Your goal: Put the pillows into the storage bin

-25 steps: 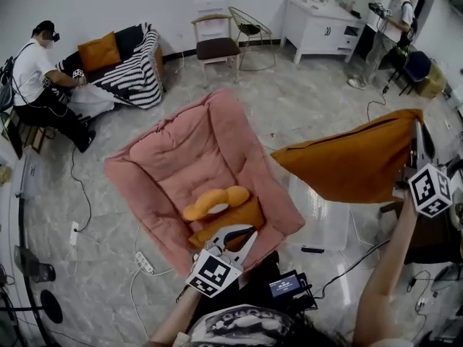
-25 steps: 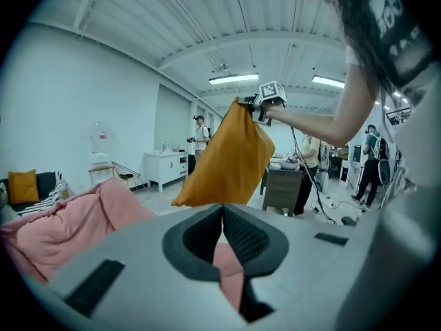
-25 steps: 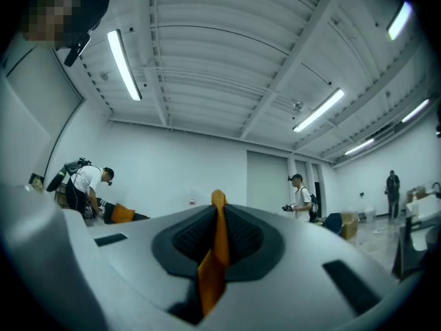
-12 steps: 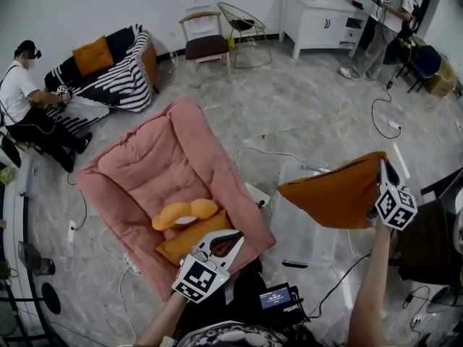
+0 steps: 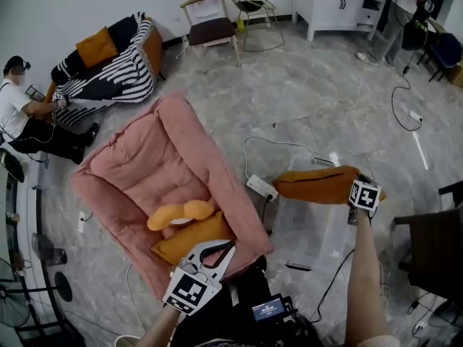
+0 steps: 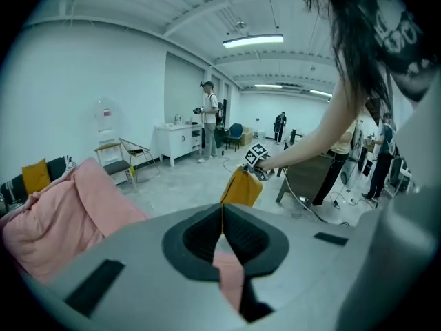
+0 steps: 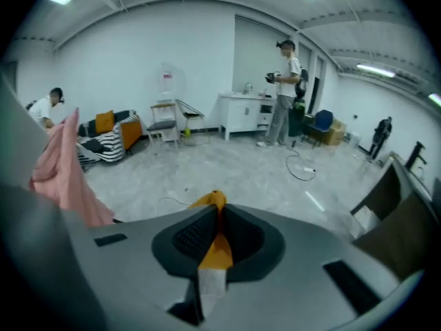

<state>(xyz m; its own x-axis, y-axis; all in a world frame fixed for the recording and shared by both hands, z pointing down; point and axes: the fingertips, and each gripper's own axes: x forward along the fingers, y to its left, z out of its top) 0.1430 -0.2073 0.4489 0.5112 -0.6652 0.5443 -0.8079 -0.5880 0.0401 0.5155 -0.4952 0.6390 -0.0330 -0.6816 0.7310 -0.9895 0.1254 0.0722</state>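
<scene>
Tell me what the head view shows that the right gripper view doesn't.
Head view only: the clear bin by the held orange pillow, plus a bone-shaped yellow pillow and a second orange pillow on the pink cushion. Right gripper view only: the right gripper clamped on the pillow's edge, a white tag between its pads. Both: the held pillow, pink cushion, striped sofa.

Left hand-held gripper (image 6: 222, 209), right hand-held gripper (image 7: 218, 212): grey shells (image 6: 138, 281), black pads (image 6: 200, 240), black-white marker cubes (image 5: 189, 291); dark top (image 6: 403, 36).

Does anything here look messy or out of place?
A white power strip and a looping cable lie loose on the floor between the pink cushion and the clear bin, probably a trip hazard.
</scene>
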